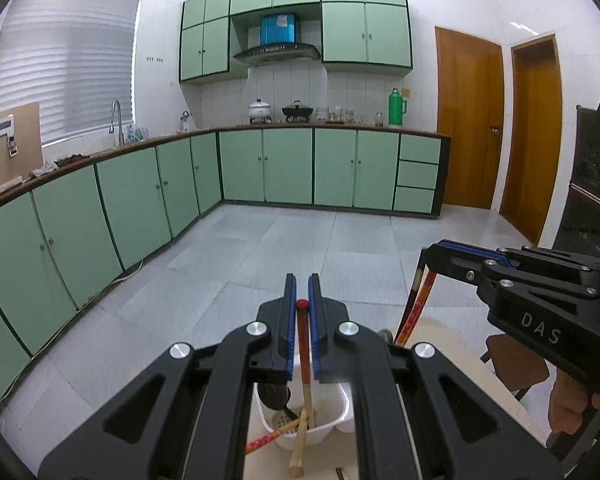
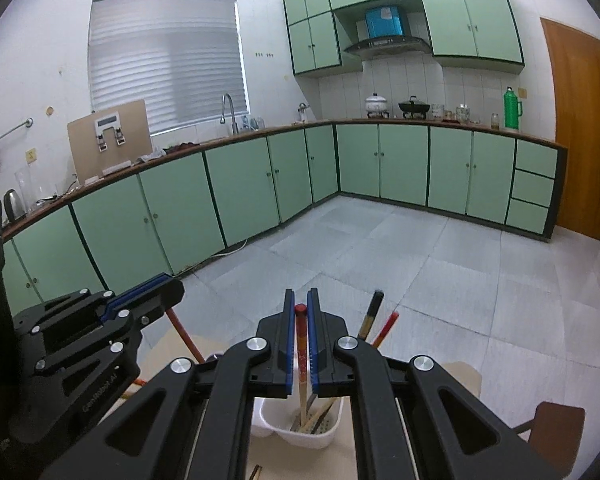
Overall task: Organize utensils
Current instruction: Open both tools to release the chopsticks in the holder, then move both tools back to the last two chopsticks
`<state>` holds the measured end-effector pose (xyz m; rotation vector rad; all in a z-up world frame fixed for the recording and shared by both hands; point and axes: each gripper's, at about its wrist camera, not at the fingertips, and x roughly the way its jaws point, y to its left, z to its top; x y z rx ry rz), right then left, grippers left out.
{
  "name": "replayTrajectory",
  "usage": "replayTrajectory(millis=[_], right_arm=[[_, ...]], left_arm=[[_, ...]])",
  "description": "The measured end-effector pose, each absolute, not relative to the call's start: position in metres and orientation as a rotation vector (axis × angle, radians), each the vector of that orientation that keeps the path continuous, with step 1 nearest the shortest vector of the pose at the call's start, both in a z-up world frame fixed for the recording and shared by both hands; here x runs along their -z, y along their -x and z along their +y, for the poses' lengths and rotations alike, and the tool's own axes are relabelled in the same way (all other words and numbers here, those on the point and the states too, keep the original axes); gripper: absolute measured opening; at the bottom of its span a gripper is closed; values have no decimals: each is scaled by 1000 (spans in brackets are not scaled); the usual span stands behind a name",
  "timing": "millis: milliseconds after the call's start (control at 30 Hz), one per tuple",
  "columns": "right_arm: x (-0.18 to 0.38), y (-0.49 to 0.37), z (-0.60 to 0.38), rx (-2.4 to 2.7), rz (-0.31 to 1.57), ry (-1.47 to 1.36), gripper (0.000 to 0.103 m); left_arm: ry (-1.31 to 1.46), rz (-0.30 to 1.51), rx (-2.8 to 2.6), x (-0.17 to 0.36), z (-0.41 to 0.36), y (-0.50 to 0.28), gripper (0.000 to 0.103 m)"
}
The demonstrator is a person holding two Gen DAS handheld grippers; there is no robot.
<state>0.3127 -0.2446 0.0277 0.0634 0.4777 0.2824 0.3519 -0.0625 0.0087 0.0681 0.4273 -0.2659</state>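
Note:
My left gripper (image 1: 302,280) is shut on a red-topped chopstick (image 1: 302,344) that hangs down into a white slotted utensil holder (image 1: 340,412). The holder has wooden chopsticks and a dark spoon in it. At the right, my right gripper (image 1: 430,250) is shut on another red patterned chopstick (image 1: 416,304). In the right wrist view my right gripper (image 2: 300,294) pinches that chopstick (image 2: 301,344) above the same holder (image 2: 276,420). My left gripper (image 2: 176,284) sits to the left, gripping its red chopstick (image 2: 184,332). Two more chopsticks (image 2: 370,316) stick up behind my right finger.
The holder stands on a pale table (image 2: 464,376) with a brown stool (image 2: 560,420) beside it. Beyond lie a grey tiled floor (image 1: 300,248), green cabinets (image 1: 288,164) under a counter with pots and a green flask (image 1: 396,108), and wooden doors (image 1: 468,120).

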Motion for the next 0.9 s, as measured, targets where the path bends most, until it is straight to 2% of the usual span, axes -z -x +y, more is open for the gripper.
replayTrajectory(millis=[200,267,367,500,567,667,767,800,900], right_arm=[[-20,-308,-252,-266,502,-81,9],[-20,-303,-257,-259,500,-88,12],[-20,-293,-266,-244,492,-104,24],[-19,-275,-281,-213,480,-129,47],[-18,-264,-286,-205,469,-142,52],[-15,-245,-291,-202,462,-148,62],[-10,-223,-291,-192,454,-132,75],[-7,-215,-291,-185,454,-124,83],[1,-188,-288,-177,448,-106,93]], left_arm=[[-55,449,269,-2,-51,-342,7],[-52,447,270,-3,-49,-338,11],[-47,431,270,-6,-44,-326,29],[-45,418,263,-11,-38,-305,39],[-43,411,268,-11,-36,-294,42],[-46,407,260,-10,-34,-274,55],[-31,418,259,-5,-29,-256,69],[-24,424,262,-4,-29,-251,73],[-17,443,277,6,-23,-229,76]])
